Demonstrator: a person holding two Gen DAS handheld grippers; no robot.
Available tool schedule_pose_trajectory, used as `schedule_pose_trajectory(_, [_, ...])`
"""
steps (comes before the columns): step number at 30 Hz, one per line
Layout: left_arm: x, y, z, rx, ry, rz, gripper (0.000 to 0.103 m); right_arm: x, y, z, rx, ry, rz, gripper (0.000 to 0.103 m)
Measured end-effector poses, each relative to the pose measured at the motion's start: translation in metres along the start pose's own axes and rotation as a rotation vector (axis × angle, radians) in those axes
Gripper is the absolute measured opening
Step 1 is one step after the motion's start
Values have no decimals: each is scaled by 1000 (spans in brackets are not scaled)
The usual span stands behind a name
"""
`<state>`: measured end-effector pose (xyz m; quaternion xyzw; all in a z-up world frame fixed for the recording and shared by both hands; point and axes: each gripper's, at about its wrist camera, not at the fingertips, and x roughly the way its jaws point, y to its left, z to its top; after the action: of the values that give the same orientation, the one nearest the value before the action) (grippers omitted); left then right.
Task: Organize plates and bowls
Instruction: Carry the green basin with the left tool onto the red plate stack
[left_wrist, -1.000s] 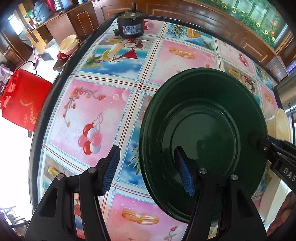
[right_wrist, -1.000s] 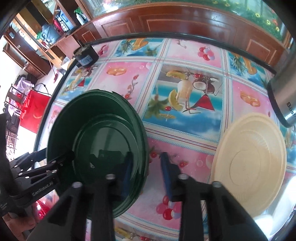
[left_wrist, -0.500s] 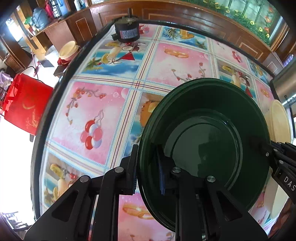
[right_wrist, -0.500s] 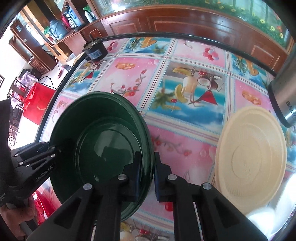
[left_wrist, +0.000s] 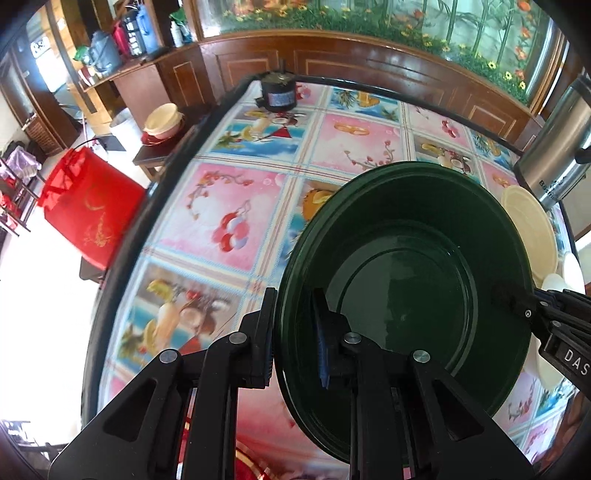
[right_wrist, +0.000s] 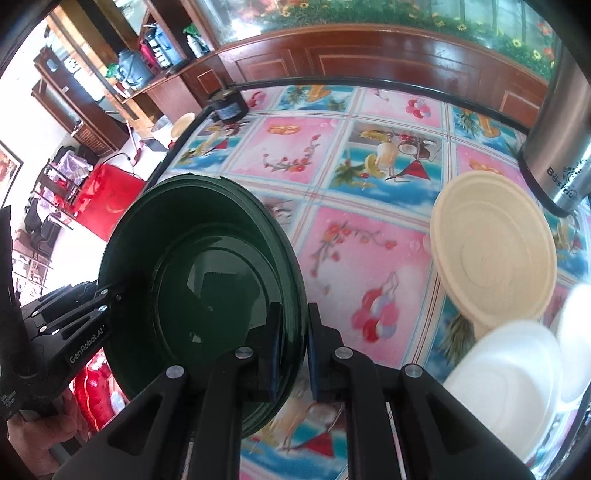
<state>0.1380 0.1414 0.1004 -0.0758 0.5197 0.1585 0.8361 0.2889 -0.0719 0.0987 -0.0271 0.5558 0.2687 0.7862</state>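
A stack of dark green plates (left_wrist: 406, 280) is held between both grippers, lifted and tilted above the table. My left gripper (left_wrist: 295, 332) is shut on its left rim. My right gripper (right_wrist: 293, 347) is shut on its right rim; the stack also shows in the right wrist view (right_wrist: 207, 280). A cream plate (right_wrist: 495, 247) lies on the table to the right, also in the left wrist view (left_wrist: 532, 229). White bowls or plates (right_wrist: 502, 373) sit at the near right.
The table carries a colourful pictured cloth (left_wrist: 229, 214). A steel thermos (right_wrist: 565, 122) stands at the far right. A small black motor (left_wrist: 279, 94) sits at the far edge. A red bag (left_wrist: 88, 210) and a stool with bowls (left_wrist: 162, 118) stand off the table's left.
Both grippers closed on the green plates' opposite rims, then lifted them off the table and toward me.
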Motion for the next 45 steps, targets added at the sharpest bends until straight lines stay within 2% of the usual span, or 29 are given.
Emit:
schedule_pose_trajectory(15, [-62,66,-60,-85,-52,51,18,-29,71,-40,-87,-6,66,11])
schedule_pose_trajectory(22, [-77,107,-90,-135,-31,75,18,-25,113,-61,-149,29,100,11])
schedule_pose_trajectory(34, [-70,155,-141,-189,36,109,19,1,172,-91,-247,109,125,13])
schedule_pose_trajectory(45, [-47,167,-166,-200,83,126,19,29,190,-115,-292,195,101,15])
